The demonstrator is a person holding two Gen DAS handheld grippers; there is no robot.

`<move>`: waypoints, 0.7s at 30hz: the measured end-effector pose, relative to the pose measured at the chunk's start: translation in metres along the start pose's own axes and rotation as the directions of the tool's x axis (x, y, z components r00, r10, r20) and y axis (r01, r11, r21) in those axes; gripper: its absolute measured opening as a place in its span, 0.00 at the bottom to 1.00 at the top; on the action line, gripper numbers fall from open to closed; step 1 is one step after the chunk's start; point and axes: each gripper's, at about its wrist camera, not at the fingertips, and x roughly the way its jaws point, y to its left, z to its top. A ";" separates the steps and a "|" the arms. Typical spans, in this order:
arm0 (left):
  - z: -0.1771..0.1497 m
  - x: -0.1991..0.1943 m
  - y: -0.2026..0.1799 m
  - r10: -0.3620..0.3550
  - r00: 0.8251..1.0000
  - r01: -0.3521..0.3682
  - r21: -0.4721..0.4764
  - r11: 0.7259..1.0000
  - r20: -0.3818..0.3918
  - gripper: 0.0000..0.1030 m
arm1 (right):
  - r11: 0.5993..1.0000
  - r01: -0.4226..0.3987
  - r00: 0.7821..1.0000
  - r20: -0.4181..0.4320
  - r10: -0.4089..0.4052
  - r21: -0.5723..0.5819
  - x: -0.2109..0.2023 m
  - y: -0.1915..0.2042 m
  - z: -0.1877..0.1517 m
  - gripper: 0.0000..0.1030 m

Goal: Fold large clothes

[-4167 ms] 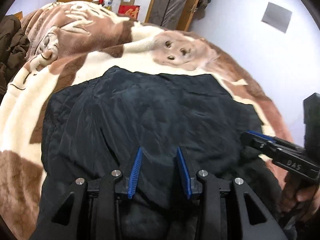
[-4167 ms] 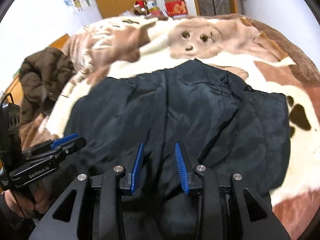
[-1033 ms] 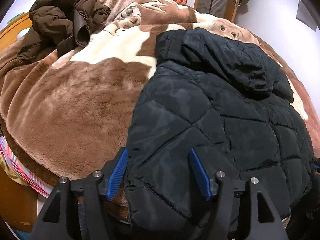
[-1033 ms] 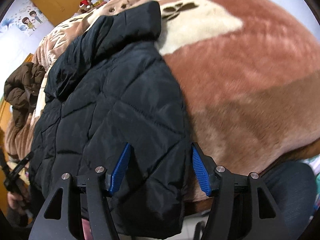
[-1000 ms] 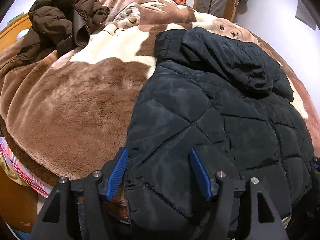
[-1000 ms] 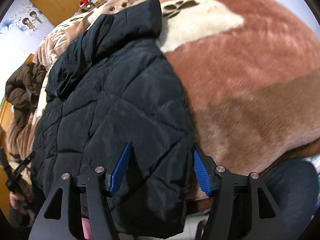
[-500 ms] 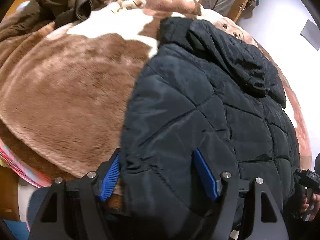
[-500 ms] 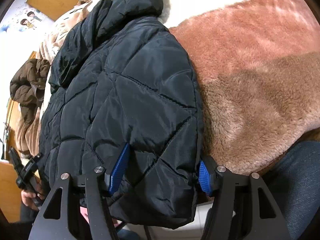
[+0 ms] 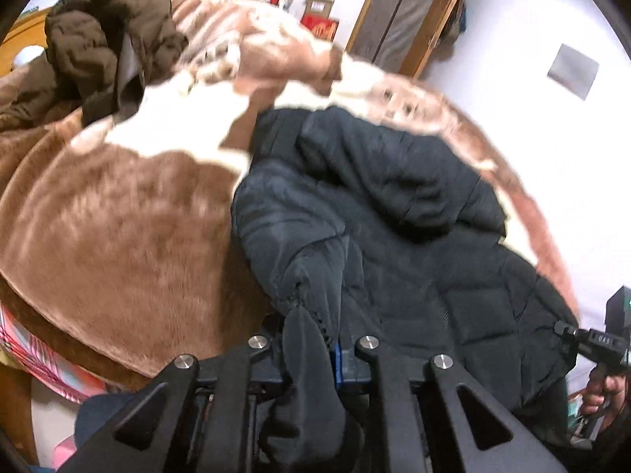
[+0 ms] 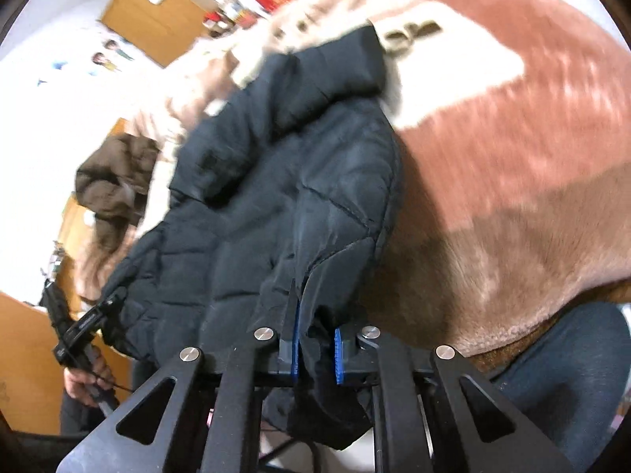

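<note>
Both of your grippers have the hem of the black quilted jacket (image 9: 414, 236) pinched. Your left gripper (image 9: 315, 351) has its fingers drawn nearly together on a bunched fold at the jacket's left bottom corner, with dark fabric spilling down over the front of the tool and only a sliver of blue pad (image 9: 336, 366) showing. Your right gripper (image 10: 315, 351) is likewise clamped, its two blue pads (image 10: 295, 339) close together with a thin fold of the right bottom corner held between them and the cloth hanging below. The jacket lies on the plush brown-and-cream blanket (image 9: 118, 216) that covers the bed, its hood (image 9: 394, 165) at the far end and its lower edge raised toward you where the two corners are held. In the left view your right-hand tool (image 9: 603, 339) shows at the far right edge beside the hem; in the right view your left-hand tool (image 10: 84, 323) shows at the lower left. A brown coat (image 9: 106, 47) is heaped on the blanket at the far left, well apart from the black one. Both views are blurred.
</note>
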 end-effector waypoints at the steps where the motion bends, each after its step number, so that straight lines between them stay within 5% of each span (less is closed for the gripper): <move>1: 0.004 -0.008 0.001 -0.013 1.000 0.013 -0.005 1.000 0.015 0.14 | 1.000 -0.016 1.000 0.012 0.016 -0.005 -0.009 0.002 -0.001 0.11; 12: 0.001 -0.049 0.030 -0.146 0.988 0.151 -0.125 0.981 0.051 0.14 | 0.991 -0.115 0.991 0.072 0.111 0.062 -0.042 0.007 -0.012 0.11; 21: 0.068 -0.033 0.038 -0.218 0.969 0.240 -0.224 0.945 0.119 0.14 | 0.976 -0.203 0.966 0.179 0.186 0.081 -0.038 0.018 0.087 0.11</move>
